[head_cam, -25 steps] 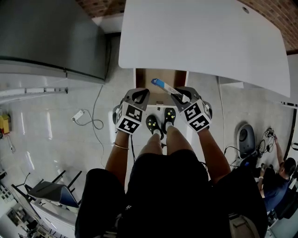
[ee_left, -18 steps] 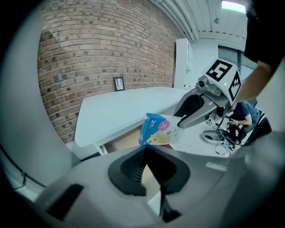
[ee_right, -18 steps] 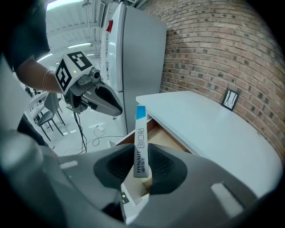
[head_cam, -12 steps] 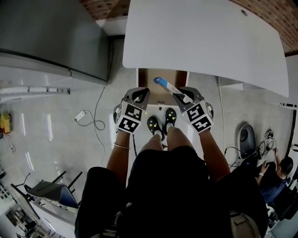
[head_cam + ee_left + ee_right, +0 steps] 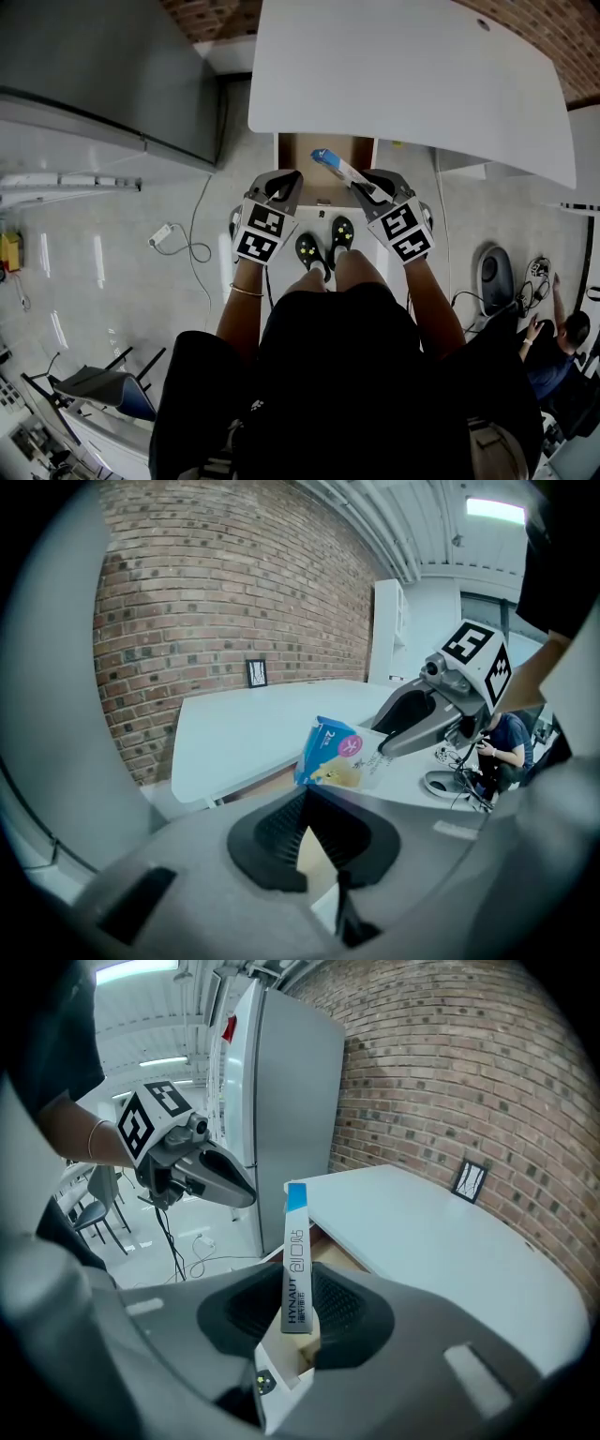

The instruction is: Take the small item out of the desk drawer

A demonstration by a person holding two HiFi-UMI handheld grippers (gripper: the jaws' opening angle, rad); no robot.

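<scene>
Firmly, right gripper (image 5: 298,1309) clamps the slim box (image 5: 295,1241); left gripper (image 5: 306,819) sits closed, empty.

Grey cabinet (image 5: 103,75) at 10 o'clock; brick wall (image 5: 202,14) at 12. White power strip (image 5: 159,232) on tiled floor (image 5: 84,281) at 9, its cable (image 5: 194,246) looping beside it. Dark chair (image 5: 103,386) at 7. Oval grey device (image 5: 494,272) on floor at 3. Seated person (image 5: 561,349) at 4. Small dark frame (image 5: 256,672) at foot of brick wall.
</scene>
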